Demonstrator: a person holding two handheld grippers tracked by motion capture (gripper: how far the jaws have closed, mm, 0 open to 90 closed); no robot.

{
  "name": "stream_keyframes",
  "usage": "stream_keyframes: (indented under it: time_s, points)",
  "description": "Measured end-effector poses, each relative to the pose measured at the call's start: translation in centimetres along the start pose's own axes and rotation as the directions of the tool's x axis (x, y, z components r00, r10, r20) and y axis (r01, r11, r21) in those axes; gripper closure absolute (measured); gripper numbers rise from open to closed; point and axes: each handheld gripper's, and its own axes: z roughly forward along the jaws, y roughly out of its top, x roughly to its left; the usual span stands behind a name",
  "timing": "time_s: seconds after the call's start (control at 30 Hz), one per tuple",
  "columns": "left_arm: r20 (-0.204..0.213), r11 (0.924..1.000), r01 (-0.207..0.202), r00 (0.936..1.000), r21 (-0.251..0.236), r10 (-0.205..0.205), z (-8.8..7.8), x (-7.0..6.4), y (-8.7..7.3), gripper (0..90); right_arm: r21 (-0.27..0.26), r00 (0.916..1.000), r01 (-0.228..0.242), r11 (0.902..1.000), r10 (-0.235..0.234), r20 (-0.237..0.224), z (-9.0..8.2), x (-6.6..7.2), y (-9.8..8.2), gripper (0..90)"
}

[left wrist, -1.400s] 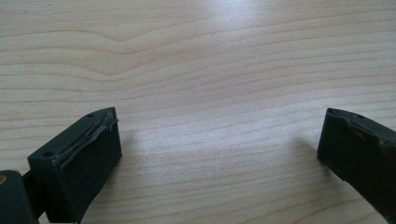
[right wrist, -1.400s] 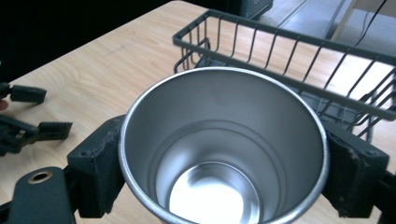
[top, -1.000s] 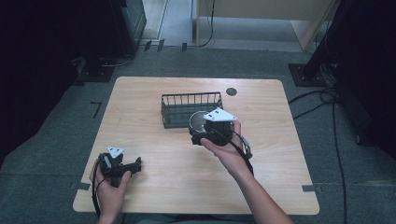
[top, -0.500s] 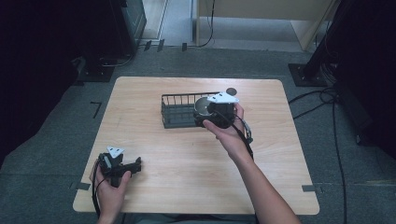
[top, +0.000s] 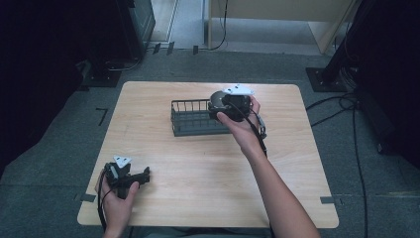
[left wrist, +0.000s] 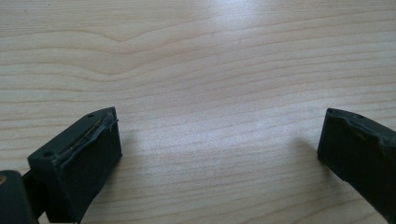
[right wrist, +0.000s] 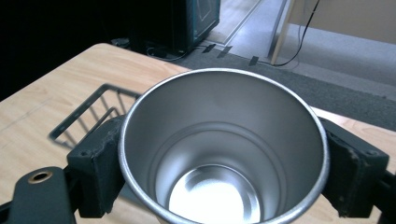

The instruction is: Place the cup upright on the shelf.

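Note:
A shiny steel cup (right wrist: 224, 149) is clamped between the jaws of my right gripper (top: 225, 108), held in the air over the right end of a black wire basket (top: 190, 119). The cup (top: 216, 100) looks empty inside. Part of the basket (right wrist: 88, 116) shows below and left of the cup in the right gripper view. My left gripper (top: 134, 177) rests low near the table's front left corner, and its fingers (left wrist: 88, 158) stand wide apart over bare wood with nothing between them.
The wooden table (top: 208, 173) has open surface in front of the basket. A small dark round spot on the table is hidden behind the right hand. Cables (top: 341, 106) run over the floor at the right; dark equipment stands beyond the far edge.
My right gripper has carried the cup up and to the right, from the basket's front edge to above its right end. The left gripper has stayed put.

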Motion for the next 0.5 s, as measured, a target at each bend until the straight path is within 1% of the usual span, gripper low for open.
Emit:
stream_keyframes:
  time_s: [0.03,0.13,0.23,0.33,0.43,0.47,0.5]
  points:
    - [0.000,1.0000,-0.001,1.0000,0.001,0.001,0.0,0.0,0.0,0.0,0.000,0.9999,-0.009,1.0000,0.009,0.006,0.4,-0.3,0.2,14.0]
    - [0.000,1.0000,0.002,1.0000,-0.001,-0.002,0.0,0.0,0.0,0.0,-0.001,0.9998,-0.013,0.9999,0.013,0.017,0.9,-0.6,0.4,14.0]
    - [0.000,1.0000,0.000,1.0000,0.000,0.000,0.0,0.0,0.0,0.0,0.006,0.9991,-0.026,0.9996,0.026,0.033,1.8,-1.2,0.6,14.0]
    - [0.000,1.0000,0.000,1.0000,0.000,0.000,0.0,0.0,0.0,0.0,0.010,0.9989,-0.026,0.9996,0.025,0.041,2.2,-1.2,0.7,14.0]
    - [-0.001,1.0000,0.000,1.0000,-0.001,0.000,0.0,0.0,0.0,0.0,0.008,0.9990,-0.011,0.9999,0.010,0.044,3.0,-1.1,0.8,14.0]
    - [-0.001,1.0000,0.000,1.0000,-0.001,0.000,0.0,0.0,0.0,0.0,0.008,0.9990,-0.011,0.9999,0.010,0.044,3.0,-1.1,0.8,14.0]
    - [-0.001,1.0000,0.000,1.0000,-0.001,0.000,0.0,0.0,0.0,0.0,0.006,0.9989,-0.011,0.9999,0.010,0.045,3.4,-1.0,0.7,14.0]
